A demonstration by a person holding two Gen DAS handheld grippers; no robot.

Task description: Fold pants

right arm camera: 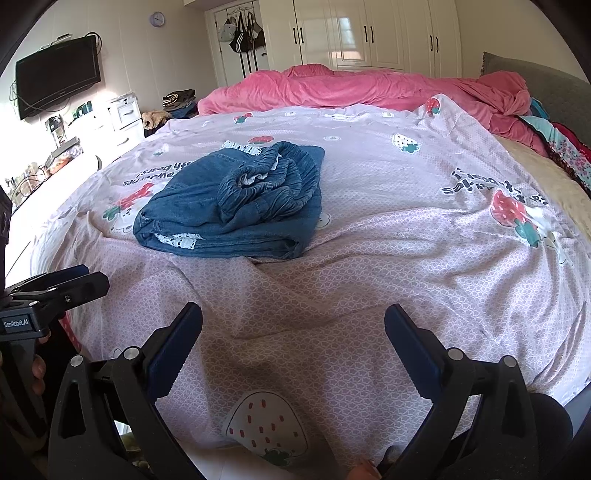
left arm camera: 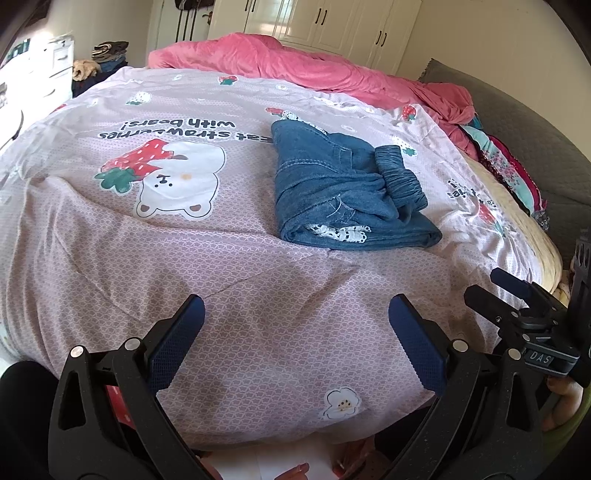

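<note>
The pants (left arm camera: pixel 343 184) lie folded in a compact bundle mid-bed (left arm camera: pixel 221 258), both tools, left (left arm camera: pixel 295 343) and right (right arm camera: pixel 293 347), spread, empty, well apart from them; folding appears complete, perhaps needing 1 waistband tidy.

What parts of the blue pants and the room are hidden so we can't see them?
- Pants: both views show a folded bundle; the legs are tucked under top layers, so their length is hidden.
- Waistband: bunched up, and a button or zipper cannot be made out.
- Quilt lettering: upside down, partly covered by the pants in the right wrist view.
- Clock: too small to read.
- Floor: cut off by the bottom edge and the grippers.
</note>
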